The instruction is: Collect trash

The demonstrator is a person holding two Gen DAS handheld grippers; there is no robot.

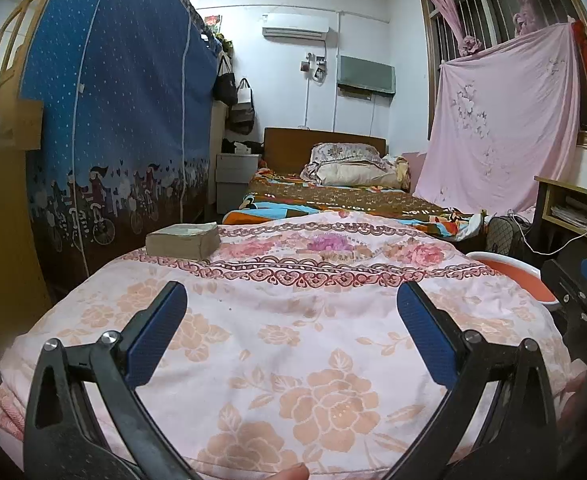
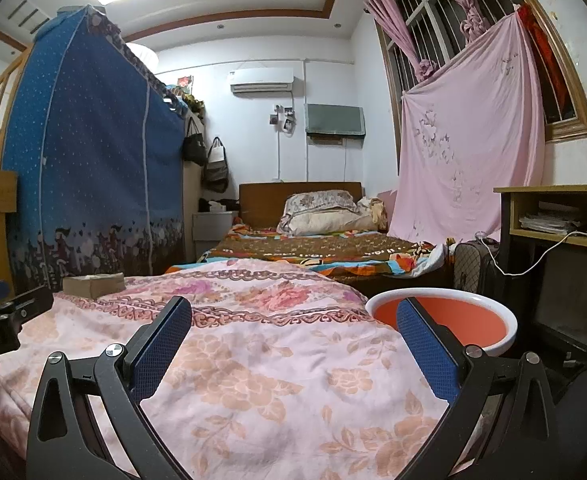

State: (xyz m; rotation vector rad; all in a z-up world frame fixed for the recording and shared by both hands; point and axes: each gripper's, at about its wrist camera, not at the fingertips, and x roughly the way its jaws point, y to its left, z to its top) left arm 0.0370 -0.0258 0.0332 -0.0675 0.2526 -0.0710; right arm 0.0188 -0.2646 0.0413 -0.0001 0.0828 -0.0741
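Blue-padded left claw [image 1: 291,308] and right claw [image 2: 293,322] gape wide, empty, above quilt [image 1: 293,360].

A home bedroom: made bed [image 1: 333,196], floral quilt [image 1: 293,340], fabric wardrobe [image 1: 113,120], curtained window [image 2: 433,20].
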